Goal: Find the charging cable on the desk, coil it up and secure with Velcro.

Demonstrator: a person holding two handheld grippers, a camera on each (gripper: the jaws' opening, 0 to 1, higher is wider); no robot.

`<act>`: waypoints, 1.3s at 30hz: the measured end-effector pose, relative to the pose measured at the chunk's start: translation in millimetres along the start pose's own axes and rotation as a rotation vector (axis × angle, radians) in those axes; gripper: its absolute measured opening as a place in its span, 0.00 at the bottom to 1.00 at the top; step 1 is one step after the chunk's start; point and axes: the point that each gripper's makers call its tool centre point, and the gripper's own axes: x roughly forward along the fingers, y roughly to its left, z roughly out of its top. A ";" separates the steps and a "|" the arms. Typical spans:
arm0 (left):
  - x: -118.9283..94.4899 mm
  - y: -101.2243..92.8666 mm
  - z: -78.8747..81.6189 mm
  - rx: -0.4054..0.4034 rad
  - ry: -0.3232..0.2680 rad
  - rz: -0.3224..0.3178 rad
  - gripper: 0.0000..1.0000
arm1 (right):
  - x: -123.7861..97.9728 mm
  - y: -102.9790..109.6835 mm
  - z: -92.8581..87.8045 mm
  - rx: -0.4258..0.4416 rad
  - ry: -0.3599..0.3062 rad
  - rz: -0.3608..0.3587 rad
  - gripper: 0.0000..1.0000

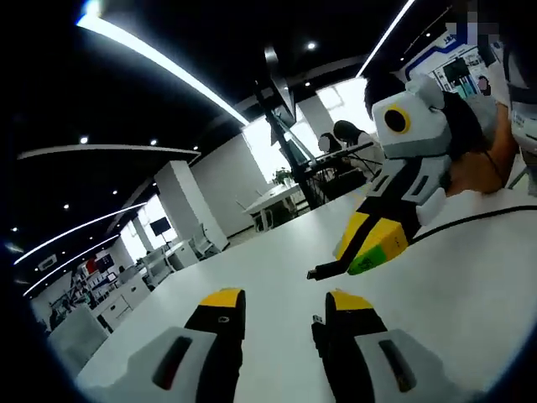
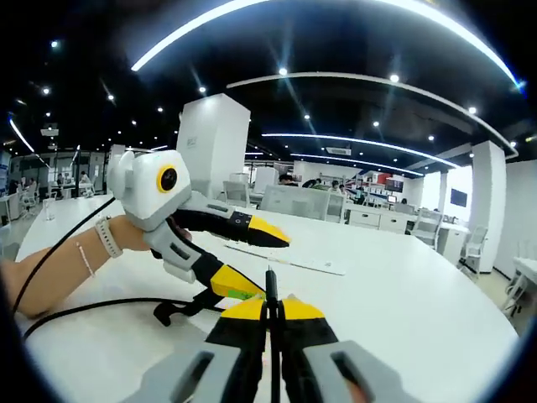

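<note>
**While one end is pinched, the other tongs wait open**

Because the cable (image 2: 84, 306) has to be wound into a loop, one end needs to be held first. The right gripper (image 2: 271, 309) does that job. Its jaws are squeezed together on the thin black cable, and a short tip sticks out past them. In the left gripper view you can see the same pinch from the side.

The rest of the cable lies loose on the white desk (image 2: 403, 285). It runs away in a long curve beside the person's arm (image 2: 50, 269). A small black plug sits on the desk just beside the left gripper's lower jaw. I cannot tell if it touches the jaw.

The left gripper (image 1: 285, 306) has its jaws spread wide and is gripping nothing. It sits close to the right one, tip near tip. I think that is so it can take the loose part and lead it round.

The coil looks not yet begun, since the cable lies in one long line. The next move likely needs a gentle pull, or the cable could slip out of the pinch.
</note>
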 end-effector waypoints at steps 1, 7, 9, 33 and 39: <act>-0.5 -0.4 -2.3 0.049 0.030 -0.005 0.38 | 0.5 0.8 -1.8 -0.022 0.011 0.005 0.07; 0.1 -27.7 10.6 0.259 0.049 -0.127 0.25 | 1.7 6.3 -13.7 -0.231 0.097 0.000 0.07; 0.3 -30.0 8.2 0.296 0.093 -0.141 0.22 | 2.0 11.0 -17.6 -0.244 0.111 0.016 0.07; -11.2 -63.4 -35.6 0.500 0.415 -0.354 0.08 | -5.1 27.4 -19.6 -0.212 0.099 0.175 0.07; -16.5 -60.2 -34.4 0.490 0.422 -0.344 0.08 | -3.5 -10.9 -5.3 0.017 0.007 0.050 0.03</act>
